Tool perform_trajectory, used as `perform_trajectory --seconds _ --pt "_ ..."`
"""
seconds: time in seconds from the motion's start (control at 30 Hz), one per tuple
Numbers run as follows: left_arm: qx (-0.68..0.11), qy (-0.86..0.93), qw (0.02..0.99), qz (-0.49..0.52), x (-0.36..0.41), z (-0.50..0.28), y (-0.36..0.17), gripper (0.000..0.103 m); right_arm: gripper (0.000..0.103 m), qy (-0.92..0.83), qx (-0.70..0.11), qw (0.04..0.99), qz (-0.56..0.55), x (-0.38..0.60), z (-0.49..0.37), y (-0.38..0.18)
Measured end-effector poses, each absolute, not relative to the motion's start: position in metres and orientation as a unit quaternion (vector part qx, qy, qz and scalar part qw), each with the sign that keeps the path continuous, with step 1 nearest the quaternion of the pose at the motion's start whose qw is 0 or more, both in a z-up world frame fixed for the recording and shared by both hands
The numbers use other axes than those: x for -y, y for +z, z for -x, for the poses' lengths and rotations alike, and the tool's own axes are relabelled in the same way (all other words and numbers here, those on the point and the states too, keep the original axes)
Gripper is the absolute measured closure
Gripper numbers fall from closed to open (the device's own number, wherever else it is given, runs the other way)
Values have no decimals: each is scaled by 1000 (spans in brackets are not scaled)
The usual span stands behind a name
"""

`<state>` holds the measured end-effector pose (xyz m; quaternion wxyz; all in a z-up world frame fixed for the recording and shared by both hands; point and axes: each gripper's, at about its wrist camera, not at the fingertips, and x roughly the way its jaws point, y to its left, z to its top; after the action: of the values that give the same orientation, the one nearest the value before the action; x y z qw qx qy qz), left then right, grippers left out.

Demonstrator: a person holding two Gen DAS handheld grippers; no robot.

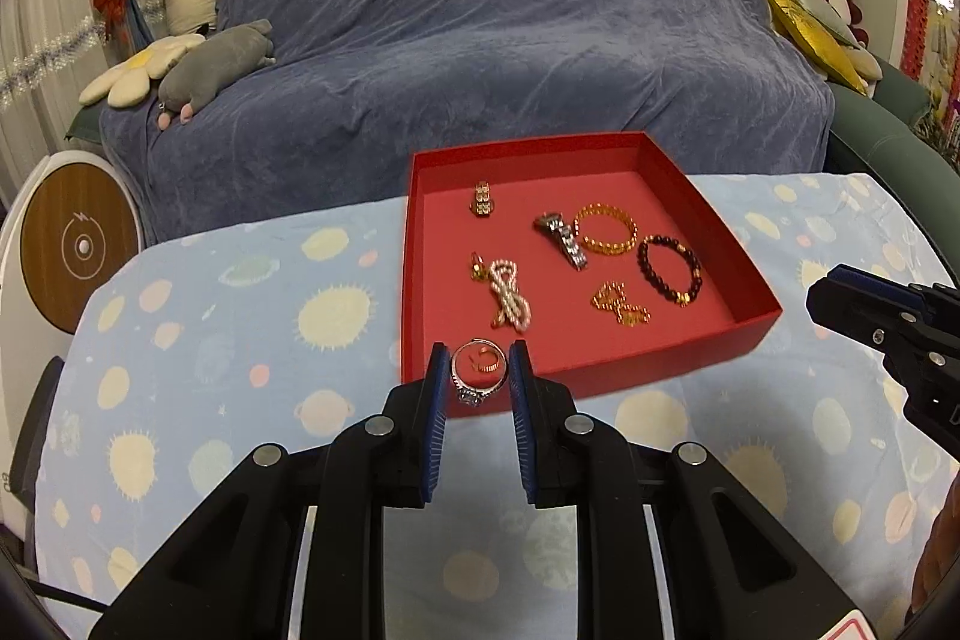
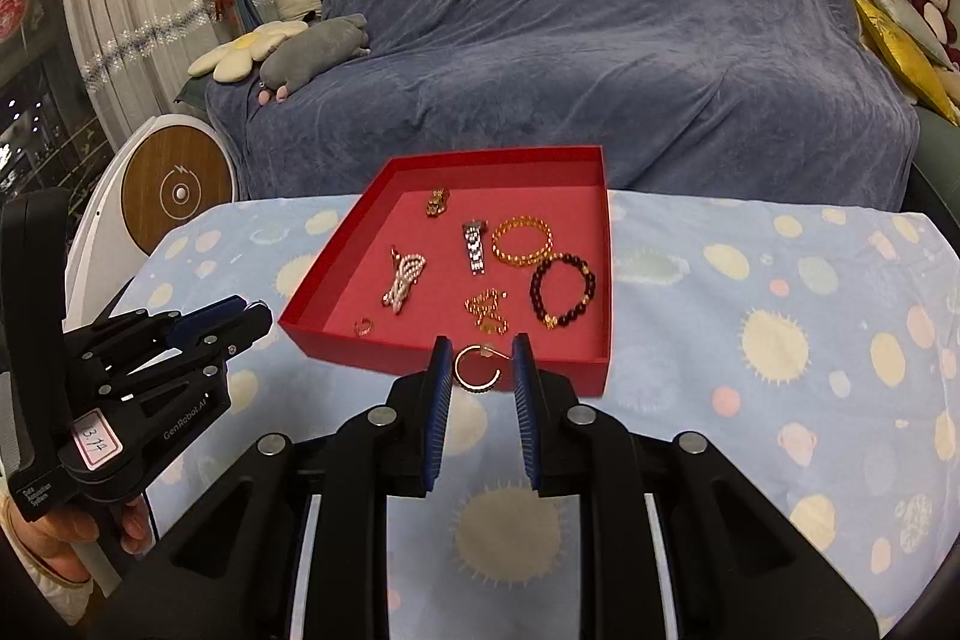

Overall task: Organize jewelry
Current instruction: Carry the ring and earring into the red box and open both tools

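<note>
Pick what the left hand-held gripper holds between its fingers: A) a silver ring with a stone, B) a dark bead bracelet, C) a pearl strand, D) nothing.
A: the left hand-held gripper has a silver ring with a stone between its fingers, just before the red tray.

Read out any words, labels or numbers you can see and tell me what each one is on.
"GenRobot.AI": on the black body of the left gripper, right wrist view.
"13 14", handwritten, uncertain: white sticker on that gripper.
Small white print on its handle: too small to read.
Lightning-bolt sign: round wooden-faced device.
</note>
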<state>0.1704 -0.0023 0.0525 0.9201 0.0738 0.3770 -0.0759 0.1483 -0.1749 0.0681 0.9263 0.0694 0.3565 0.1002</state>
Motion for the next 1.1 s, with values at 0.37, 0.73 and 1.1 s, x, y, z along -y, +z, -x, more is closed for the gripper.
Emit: perform_trajectory --seconds 0.37,0.73,1.1 --pt "-384 -57 919 -69 13 -247 38 86 84 107 -374 917 -86 168 -228 49" --pt "-418 -40 905 -69 7 -273 -1 92 83 121 -409 901 -77 143 -268 10" --pt "-408 -25 910 -70 4 -271 -2 59 63 100 -389 914 -54 144 -266 11"
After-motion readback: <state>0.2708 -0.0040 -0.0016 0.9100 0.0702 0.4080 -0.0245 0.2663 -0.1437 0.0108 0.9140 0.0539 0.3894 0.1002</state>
